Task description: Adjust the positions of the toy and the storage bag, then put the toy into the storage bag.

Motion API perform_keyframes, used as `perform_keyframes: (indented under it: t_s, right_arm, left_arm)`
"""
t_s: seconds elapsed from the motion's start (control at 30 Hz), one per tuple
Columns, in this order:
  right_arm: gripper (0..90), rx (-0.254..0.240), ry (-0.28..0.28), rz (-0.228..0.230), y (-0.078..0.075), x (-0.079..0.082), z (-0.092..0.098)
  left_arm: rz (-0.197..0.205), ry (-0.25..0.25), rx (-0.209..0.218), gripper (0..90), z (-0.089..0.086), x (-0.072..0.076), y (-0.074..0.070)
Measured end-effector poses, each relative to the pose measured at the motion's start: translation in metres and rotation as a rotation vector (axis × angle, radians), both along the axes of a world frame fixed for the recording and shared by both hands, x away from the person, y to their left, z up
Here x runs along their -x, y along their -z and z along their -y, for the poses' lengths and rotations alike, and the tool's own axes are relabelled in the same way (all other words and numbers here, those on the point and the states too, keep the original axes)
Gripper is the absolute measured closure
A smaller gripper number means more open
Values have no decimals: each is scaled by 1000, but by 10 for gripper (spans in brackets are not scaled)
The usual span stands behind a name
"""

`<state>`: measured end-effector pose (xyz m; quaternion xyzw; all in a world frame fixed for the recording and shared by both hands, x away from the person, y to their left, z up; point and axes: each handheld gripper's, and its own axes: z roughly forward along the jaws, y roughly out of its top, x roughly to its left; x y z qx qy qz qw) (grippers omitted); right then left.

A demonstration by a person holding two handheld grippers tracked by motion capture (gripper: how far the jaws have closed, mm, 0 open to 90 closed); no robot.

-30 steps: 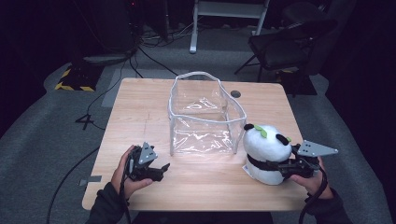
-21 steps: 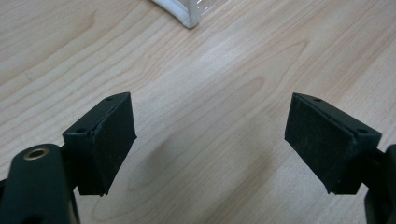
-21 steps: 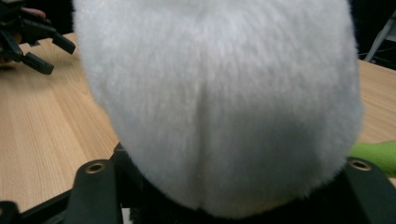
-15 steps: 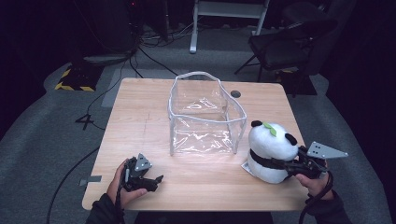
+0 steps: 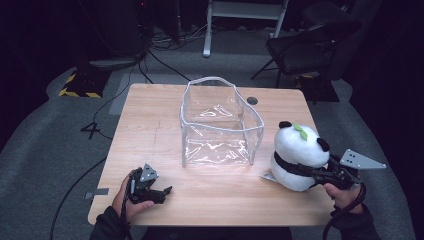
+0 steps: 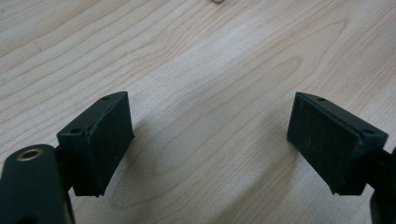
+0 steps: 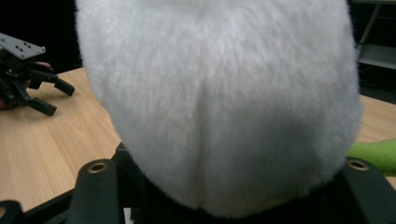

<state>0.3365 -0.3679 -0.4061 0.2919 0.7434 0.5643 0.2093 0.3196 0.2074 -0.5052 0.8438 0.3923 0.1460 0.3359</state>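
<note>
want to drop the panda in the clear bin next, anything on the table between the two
Nothing visible. The plush panda, clamped in the right hand-held gripper, sits right of the clear bin with bare table between them. Only the bin's own near wall must be cleared from above. The left hand-held gripper is off to the side.

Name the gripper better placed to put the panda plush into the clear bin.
Right. The right gripper is clamped on the panda plush beside the clear bin; the left gripper is open and empty.

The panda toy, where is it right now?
In the high view the panda toy sits at the table's right front, beside the clear bin, clamped by the right gripper.
</note>
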Motion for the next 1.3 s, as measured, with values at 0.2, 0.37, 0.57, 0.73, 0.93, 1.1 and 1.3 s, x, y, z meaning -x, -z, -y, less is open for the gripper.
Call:
perform_keyframes:
  t_s: [0.2, 0.37, 0.57, 0.73, 0.93, 1.1, 1.3]
  right_arm:
    - [374, -35, 30, 33, -15, 1, 6]
    - [374, -40, 45, 60, -27, -1, 8]
    - [374, -46, 56, 108, -53, -5, 7]
    - [374, -58, 57, 130, -66, -6, 6]
    - [375, -69, 59, 145, -76, -9, 1]
    - [375, -64, 59, 157, -82, -10, -3]
    - [374, -60, 36, 188, -102, -15, -11]
  left_arm:
    - [-2, -1, 3, 133, 0, 0, 0]
    - [-2, -2, 3, 133, 0, 0, 0]
    - [0, 0, -1, 133, 0, 0, 0]
    - [-2, -1, 2, 133, 0, 0, 0]
    - [-3, -4, 2, 133, 1, 0, 0]
    - [-2, -5, 3, 133, 1, 0, 0]
    - [-2, -7, 2, 133, 1, 0, 0]
